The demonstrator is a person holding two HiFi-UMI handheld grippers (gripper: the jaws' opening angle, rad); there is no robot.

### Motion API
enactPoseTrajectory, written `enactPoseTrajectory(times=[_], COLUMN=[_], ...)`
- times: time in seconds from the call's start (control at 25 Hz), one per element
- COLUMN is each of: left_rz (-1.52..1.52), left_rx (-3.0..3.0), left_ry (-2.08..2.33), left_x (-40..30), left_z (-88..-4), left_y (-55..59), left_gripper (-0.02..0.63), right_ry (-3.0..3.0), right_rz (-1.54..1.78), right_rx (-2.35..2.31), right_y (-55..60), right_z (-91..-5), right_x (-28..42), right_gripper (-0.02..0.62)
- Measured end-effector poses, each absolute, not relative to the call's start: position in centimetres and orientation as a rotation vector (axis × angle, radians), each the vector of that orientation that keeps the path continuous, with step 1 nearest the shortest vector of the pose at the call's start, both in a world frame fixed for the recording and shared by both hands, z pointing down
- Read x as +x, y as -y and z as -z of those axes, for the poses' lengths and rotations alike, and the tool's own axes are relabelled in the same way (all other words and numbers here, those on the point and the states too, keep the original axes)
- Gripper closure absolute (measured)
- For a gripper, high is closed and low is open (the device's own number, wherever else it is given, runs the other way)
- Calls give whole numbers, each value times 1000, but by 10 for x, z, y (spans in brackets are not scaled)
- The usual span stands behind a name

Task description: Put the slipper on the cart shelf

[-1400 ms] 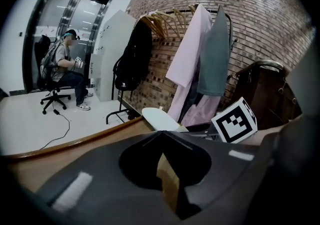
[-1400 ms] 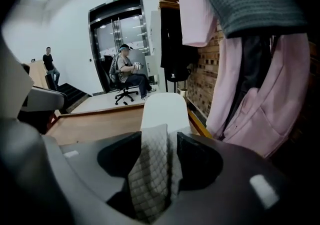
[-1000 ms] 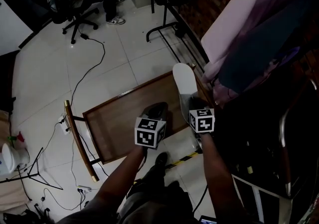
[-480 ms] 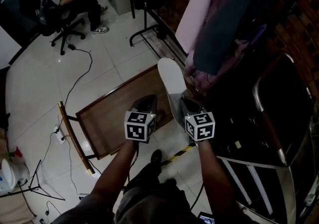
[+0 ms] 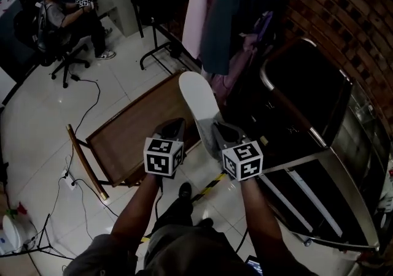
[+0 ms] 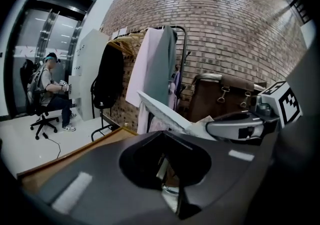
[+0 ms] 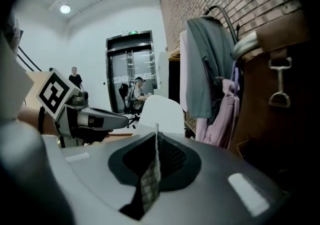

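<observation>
Two grippers out front: our right gripper (image 5: 217,134) is pinching one end of the white slipper (image 5: 198,100), which juts toward eleven o'clock, held in the air. Our left gripper (image 5: 172,129) is pressed together, empty (riding along at nine). The cart shelf (image 5: 307,97) waits at two o'clock. Pick-up looks done, placing isn't.

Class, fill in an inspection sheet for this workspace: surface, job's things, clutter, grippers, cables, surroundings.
surface: white tiled floor with a low wooden trolley on it.
job's things: white slipper held in the air; dark cart shelf to its right, slipper not yet on it.
clutter: striped tape on the floor.
grippers: right gripper shut on the slipper; left gripper shut, holding nothing.
cables: black cable trailing across the floor.
surroundings: brick wall, hanging clothes, seated person.
</observation>
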State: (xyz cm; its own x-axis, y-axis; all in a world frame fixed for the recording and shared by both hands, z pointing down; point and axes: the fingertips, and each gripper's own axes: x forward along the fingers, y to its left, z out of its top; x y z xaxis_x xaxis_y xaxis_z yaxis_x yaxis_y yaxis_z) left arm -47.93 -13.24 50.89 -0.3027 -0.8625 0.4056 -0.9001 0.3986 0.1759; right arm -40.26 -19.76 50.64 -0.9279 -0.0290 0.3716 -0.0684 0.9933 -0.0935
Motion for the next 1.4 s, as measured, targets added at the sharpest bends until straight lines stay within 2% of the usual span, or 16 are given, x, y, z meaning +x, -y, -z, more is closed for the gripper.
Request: enactPoseTrajectory(times=[0.6,1.4], left_rz=[-166,-272], left_rx=[1822,2195], left_ry=[2123,1725], left_x=[-291,-73], left_z=[-445,-454], left_y=[137,181], left_gripper=[599,598], right_ry=[2822,2709], right_rz=[-158,-296], right_rx=[304,888], right_y=[169,169], right_z=[-457,-470], right_x=[-195,50], right_gripper=[587,586])
